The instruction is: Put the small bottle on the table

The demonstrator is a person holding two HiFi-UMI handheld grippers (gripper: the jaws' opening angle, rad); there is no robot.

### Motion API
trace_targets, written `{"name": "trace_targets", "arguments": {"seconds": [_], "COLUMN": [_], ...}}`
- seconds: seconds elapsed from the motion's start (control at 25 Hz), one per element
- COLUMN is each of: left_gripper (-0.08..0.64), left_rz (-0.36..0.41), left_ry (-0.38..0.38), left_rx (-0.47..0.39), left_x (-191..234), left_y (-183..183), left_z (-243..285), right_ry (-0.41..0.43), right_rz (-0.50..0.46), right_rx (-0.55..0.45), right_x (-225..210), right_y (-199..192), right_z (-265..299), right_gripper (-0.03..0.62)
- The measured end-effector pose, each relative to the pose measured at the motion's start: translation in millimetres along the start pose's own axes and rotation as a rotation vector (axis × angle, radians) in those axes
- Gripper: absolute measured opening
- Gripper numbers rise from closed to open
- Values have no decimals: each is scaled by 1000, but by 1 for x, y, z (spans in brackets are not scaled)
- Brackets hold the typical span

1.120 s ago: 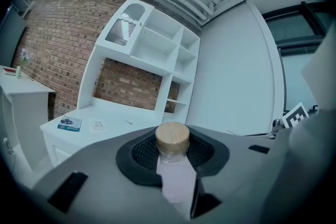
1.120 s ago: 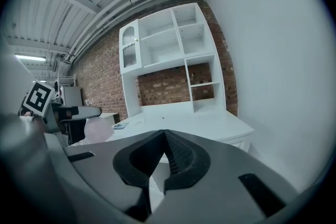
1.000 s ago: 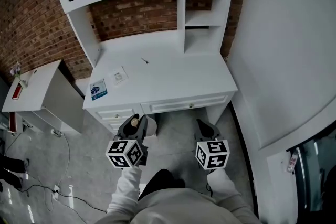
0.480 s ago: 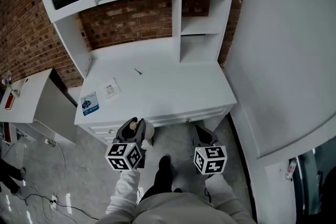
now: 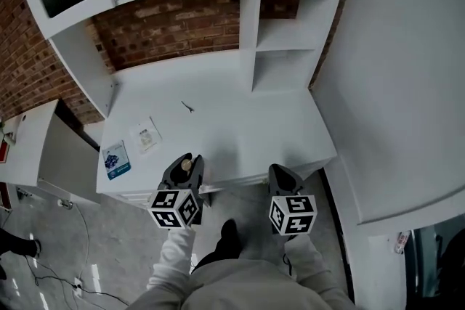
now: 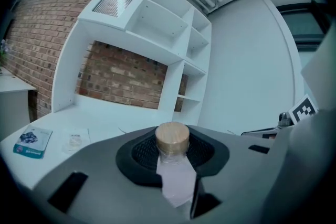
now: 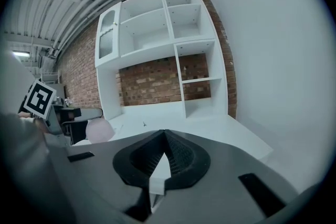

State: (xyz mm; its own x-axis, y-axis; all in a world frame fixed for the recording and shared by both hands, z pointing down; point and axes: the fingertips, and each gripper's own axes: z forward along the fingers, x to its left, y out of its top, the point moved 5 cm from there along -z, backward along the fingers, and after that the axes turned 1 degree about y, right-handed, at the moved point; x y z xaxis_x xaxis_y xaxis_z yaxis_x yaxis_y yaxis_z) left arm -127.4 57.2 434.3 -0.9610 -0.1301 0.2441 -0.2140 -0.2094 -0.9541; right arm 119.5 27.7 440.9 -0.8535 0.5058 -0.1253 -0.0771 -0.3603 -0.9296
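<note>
Small clear bottle [image 6: 175, 178], round wooden cap: upright, long axis vertical, cap uppermost; clamped in left tongs [image 5: 187, 162] over front edge of white tabletop [image 5: 240, 134]. Right tongs [image 7: 164, 136]: together, empty.

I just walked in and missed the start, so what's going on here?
A person stands in front of a white desk with a gripper in each hand. The left gripper has its fingers closed on a small clear bottle with a wooden cap, held upright near the desk's front edge and not yet set down. The right gripper is empty, with its fingers together, level with the left one.
</note>
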Motion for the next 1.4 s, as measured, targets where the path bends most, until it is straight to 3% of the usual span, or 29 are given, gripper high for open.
{"name": "trace_targets", "arguments": {"seconds": [0.6,1.0,1.4], "left_gripper": [126,126,126], "left_rz": [41,80,98], "left_ry": [-99,-115,-98], "left_rx": [33,54,67], "left_x": [47,60,68], "left_y": [24,31,39], "left_z": [106,141,197], "right_ry": [-63,-120,-89], "right_rz": [28,26,29], "right_rx": [10,2,-2], "right_x": [-7,-24,-47], "right_y": [31,41,58], "right_z": [93,113,156], "right_gripper": [28,28,28]}}
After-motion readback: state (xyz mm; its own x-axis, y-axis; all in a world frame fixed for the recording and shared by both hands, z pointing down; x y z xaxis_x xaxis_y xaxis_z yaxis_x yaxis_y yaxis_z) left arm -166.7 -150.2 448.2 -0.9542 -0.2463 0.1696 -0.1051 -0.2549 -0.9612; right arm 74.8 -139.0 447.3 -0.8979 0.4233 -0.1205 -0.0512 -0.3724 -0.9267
